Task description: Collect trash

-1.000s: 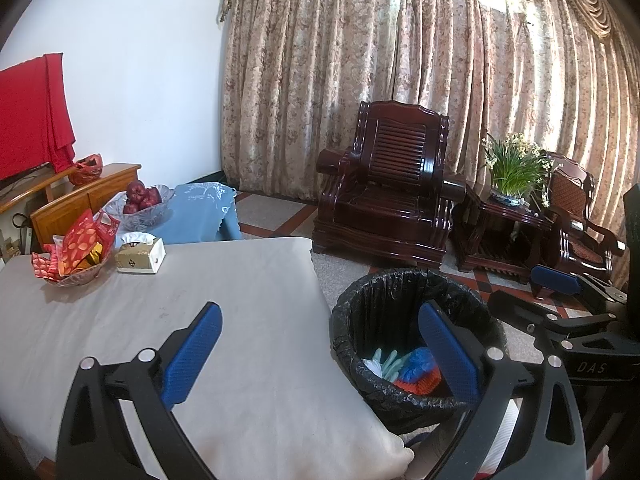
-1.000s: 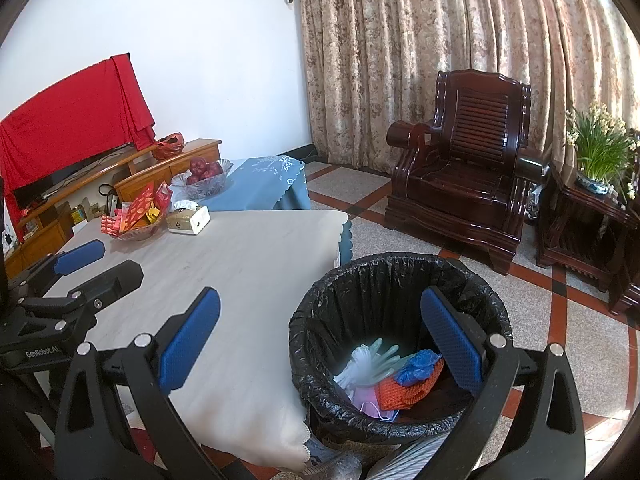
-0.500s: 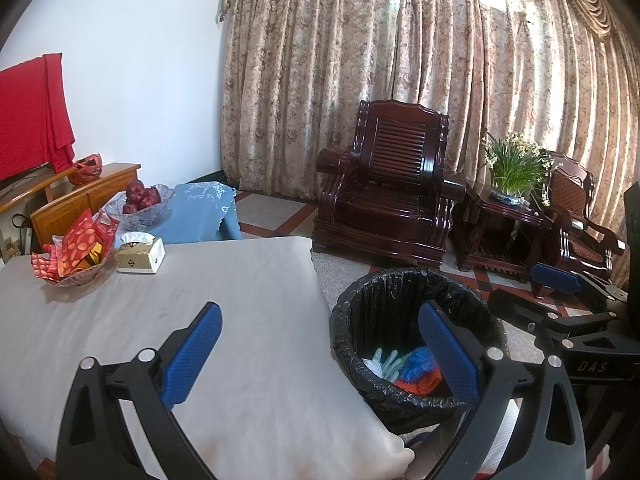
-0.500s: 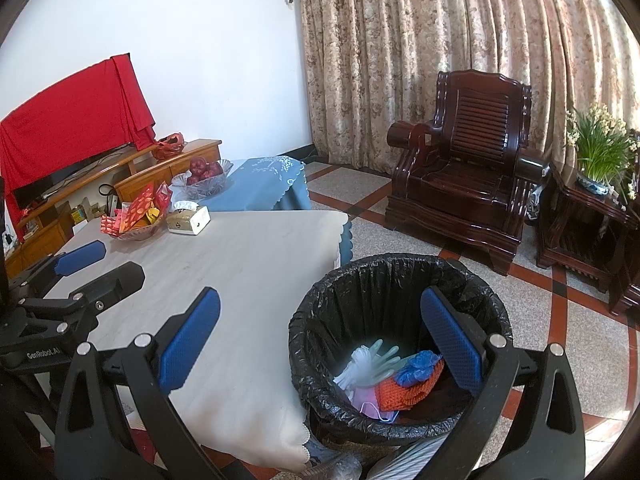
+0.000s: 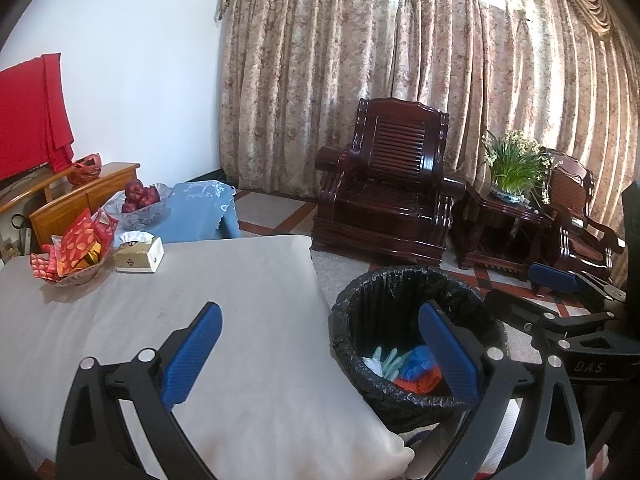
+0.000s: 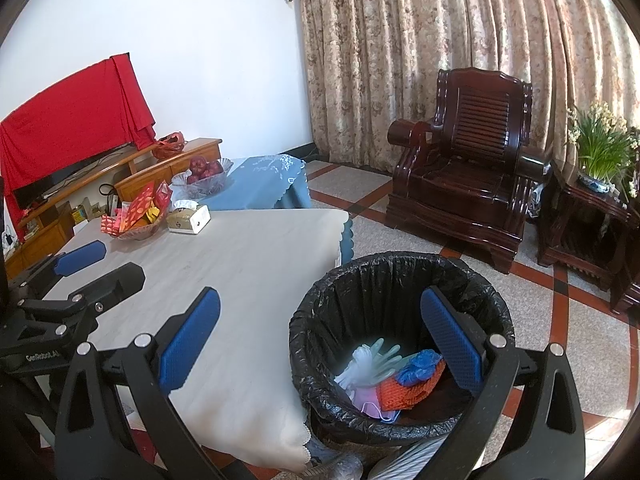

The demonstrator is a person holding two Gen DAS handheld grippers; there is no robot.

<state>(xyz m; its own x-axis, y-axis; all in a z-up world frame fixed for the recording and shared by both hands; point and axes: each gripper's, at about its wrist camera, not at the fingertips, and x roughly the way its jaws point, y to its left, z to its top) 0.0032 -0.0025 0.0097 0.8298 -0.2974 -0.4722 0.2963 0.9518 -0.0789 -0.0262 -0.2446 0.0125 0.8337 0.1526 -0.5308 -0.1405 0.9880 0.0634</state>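
A bin lined with a black bag (image 5: 384, 292) (image 6: 360, 280) stands on the floor at the table's right corner. Inside lie pale gloves (image 6: 370, 364), a blue wad (image 6: 420, 364), an orange net (image 6: 404, 390) and a pink mask (image 6: 372, 406). My left gripper (image 5: 320, 350) hangs open over the table corner and the bin's near rim, nothing between its blue pads. My right gripper (image 6: 320, 346) is open too, empty, above the bin's left rim. Each gripper shows in the other's view: the right one (image 5: 532, 292), the left one (image 6: 100, 264).
The table wears a beige cloth (image 5: 224, 320) (image 6: 240, 272). At its far left stand a bowl of red packets (image 5: 74, 252), a tissue box (image 5: 140, 256) and a fruit bowl (image 5: 140, 204). A dark wooden armchair (image 5: 392, 188), a side table with a plant (image 5: 512, 168) and curtains lie beyond.
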